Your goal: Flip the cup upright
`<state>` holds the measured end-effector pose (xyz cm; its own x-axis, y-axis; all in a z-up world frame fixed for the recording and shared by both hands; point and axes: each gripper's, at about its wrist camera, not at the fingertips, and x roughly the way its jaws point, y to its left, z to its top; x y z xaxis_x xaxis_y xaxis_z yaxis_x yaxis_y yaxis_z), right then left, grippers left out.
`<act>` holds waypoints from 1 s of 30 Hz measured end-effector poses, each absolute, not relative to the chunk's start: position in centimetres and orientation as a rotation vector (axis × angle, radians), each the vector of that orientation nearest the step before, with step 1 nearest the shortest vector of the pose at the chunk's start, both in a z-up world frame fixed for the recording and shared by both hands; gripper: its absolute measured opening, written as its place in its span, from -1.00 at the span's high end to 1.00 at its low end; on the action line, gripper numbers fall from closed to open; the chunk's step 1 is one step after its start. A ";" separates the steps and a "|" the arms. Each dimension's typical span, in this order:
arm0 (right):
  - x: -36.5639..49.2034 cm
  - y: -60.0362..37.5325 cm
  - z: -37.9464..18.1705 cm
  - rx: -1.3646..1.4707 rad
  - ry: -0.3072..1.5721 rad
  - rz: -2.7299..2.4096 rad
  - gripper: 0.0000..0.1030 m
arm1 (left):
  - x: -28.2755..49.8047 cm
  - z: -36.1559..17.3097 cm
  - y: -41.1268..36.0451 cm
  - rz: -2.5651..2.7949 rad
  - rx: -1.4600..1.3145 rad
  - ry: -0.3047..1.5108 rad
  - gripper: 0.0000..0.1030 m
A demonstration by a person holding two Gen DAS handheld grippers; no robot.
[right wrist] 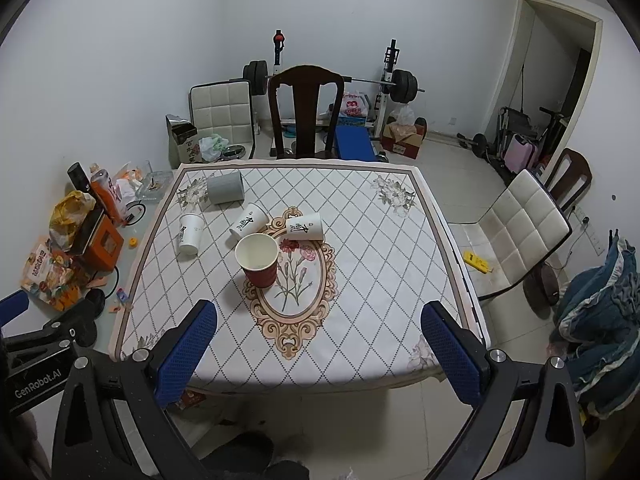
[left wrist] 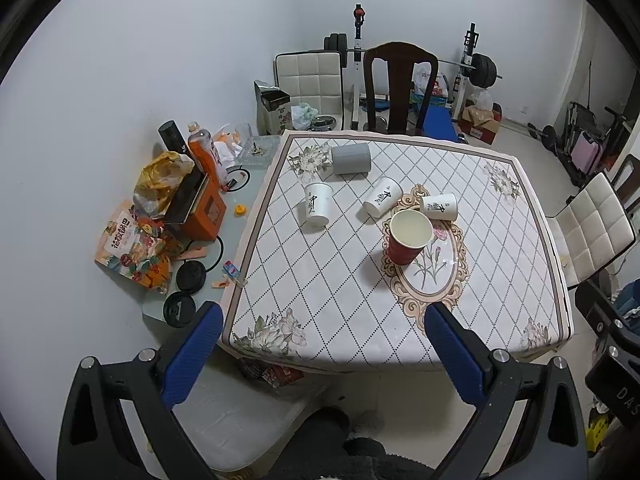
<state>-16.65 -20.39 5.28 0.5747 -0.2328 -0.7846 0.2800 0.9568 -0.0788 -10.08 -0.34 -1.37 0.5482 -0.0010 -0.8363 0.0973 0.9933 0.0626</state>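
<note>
A red paper cup [left wrist: 408, 238] [right wrist: 258, 261] stands upright, mouth up, near the middle of the table [left wrist: 320, 320] [right wrist: 380, 300]. Three white paper cups with black writing [left wrist: 317, 209] [left wrist: 382, 202] [left wrist: 439, 207] lie on their sides behind it; they also show in the right wrist view [right wrist: 191, 234] [right wrist: 249, 221] [right wrist: 306, 227]. A grey cup [left wrist: 351, 159] [right wrist: 225, 187] lies on its side at the far left. My left gripper [left wrist: 324, 356] and right gripper [right wrist: 318, 352] are both open and empty, held back above the table's near edge.
A side surface left of the table holds bottles, bags and an orange box [left wrist: 200, 216]. A dark wooden chair [right wrist: 306, 112] stands behind the table, a white chair [right wrist: 516, 232] to the right. Weight equipment [right wrist: 392, 84] lines the far wall.
</note>
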 end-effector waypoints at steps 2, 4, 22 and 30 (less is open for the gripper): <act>-16.5 -20.3 5.1 0.057 0.916 -0.297 -1.00 | -10.1 -1.3 -0.4 -0.056 0.114 0.984 -1.00; -16.4 -20.2 5.0 0.056 0.918 -0.296 -1.00 | -10.0 -1.2 -0.4 -0.054 0.118 0.980 -1.00; -15.3 -19.4 4.6 0.066 0.942 -0.255 -1.00 | -9.7 -1.0 -0.3 -0.046 0.122 0.972 -1.00; -14.9 -19.1 4.4 0.069 0.944 -0.248 -1.00 | -9.6 -1.0 -0.2 -0.047 0.120 0.974 -1.00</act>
